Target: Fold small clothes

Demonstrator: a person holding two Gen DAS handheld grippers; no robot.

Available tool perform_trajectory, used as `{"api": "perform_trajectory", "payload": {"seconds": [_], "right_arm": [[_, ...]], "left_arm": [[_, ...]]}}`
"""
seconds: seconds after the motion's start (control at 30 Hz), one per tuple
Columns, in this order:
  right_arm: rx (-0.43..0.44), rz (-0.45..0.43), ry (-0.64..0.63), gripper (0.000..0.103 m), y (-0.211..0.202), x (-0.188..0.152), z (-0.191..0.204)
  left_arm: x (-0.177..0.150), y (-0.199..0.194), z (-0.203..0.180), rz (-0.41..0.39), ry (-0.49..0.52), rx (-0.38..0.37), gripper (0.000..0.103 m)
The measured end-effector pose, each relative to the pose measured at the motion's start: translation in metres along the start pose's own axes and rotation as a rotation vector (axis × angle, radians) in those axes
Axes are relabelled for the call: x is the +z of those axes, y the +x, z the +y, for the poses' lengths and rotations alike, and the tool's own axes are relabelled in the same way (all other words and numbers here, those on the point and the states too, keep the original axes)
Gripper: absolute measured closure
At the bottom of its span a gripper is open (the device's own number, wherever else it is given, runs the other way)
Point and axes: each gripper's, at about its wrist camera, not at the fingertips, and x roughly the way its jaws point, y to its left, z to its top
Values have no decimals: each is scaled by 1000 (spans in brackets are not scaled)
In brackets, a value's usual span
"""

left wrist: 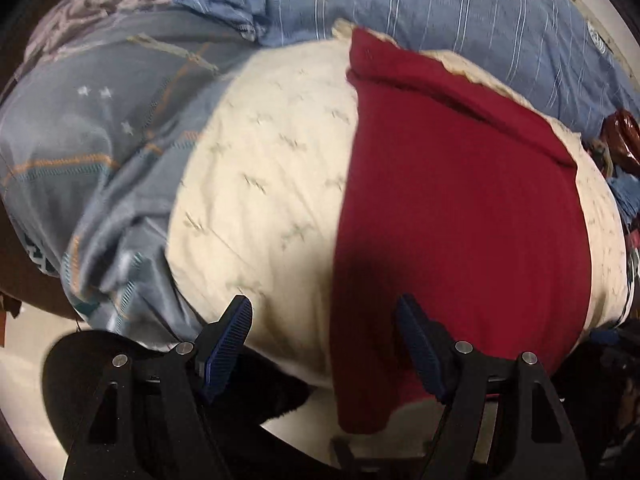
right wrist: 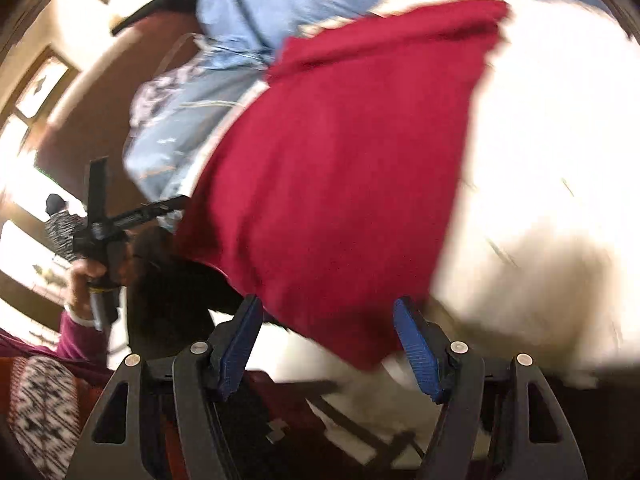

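A dark red garment [left wrist: 460,208] lies spread flat on a cream quilted pad [left wrist: 260,184], and its near end hangs over the pad's front edge. My left gripper [left wrist: 324,316] is open just above that edge. Its left finger is over the cream pad, its right finger is over the red cloth, and neither pad presses on anything. In the blurred right wrist view the same red garment [right wrist: 340,168] fills the middle. My right gripper [right wrist: 328,320] is open over the garment's near corner and holds nothing.
Blue striped bedding [left wrist: 440,8] lies behind the pad, and a grey-blue quilt with stars [left wrist: 100,140] is bunched at its left. A shiny dark red object [left wrist: 620,140] sits at the right edge. A hand [right wrist: 80,280] in a magenta sleeve grips a handle at the left. Pale floor [left wrist: 24,380] lies below.
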Motion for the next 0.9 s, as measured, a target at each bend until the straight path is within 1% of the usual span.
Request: {"api": "perform_trajectory", "payload": {"seconds": [0.03, 0.1, 0.17, 0.2, 0.3, 0.43, 0.53, 0.6, 0.67, 0.73, 0.83, 0.87, 0.9], "right_arm": [[7, 7, 26, 33, 2, -5, -6], [51, 5, 84, 33, 8, -7, -15], [94, 7, 128, 33, 18, -6, -18], [101, 14, 136, 33, 19, -9, -21], [123, 43, 121, 33, 38, -6, -19], [155, 54, 65, 33, 40, -4, -7], [195, 50, 17, 33, 31, -7, -6], [194, 48, 1, 33, 31, -6, -4], [176, 68, 41, 33, 39, -8, -13], [187, 82, 92, 33, 45, -12, -25], [193, 83, 107, 33, 53, -12, -27], [198, 74, 105, 38, 53, -12, -26], [195, 65, 104, 49, 52, -12, -26]], "left_arm": [[-1, 5, -2, 16, -1, -3, 29], [-4, 14, -3, 51, 4, 3, 29], [-6, 21, -5, 72, 8, 14, 29], [-6, 24, -6, 80, 9, 16, 29], [-7, 28, -7, 83, 11, 22, 29], [-8, 36, -1, 97, -15, 31, 29], [-8, 41, 4, 114, -45, 23, 29], [-7, 43, 6, 114, -53, 18, 29], [-8, 46, 7, 115, -56, 15, 28], [-7, 48, 7, 113, -55, 12, 28], [-7, 49, 8, 111, -52, 2, 28], [-7, 50, 9, 112, -55, -4, 28], [-6, 51, 11, 112, -59, -12, 29]]}}
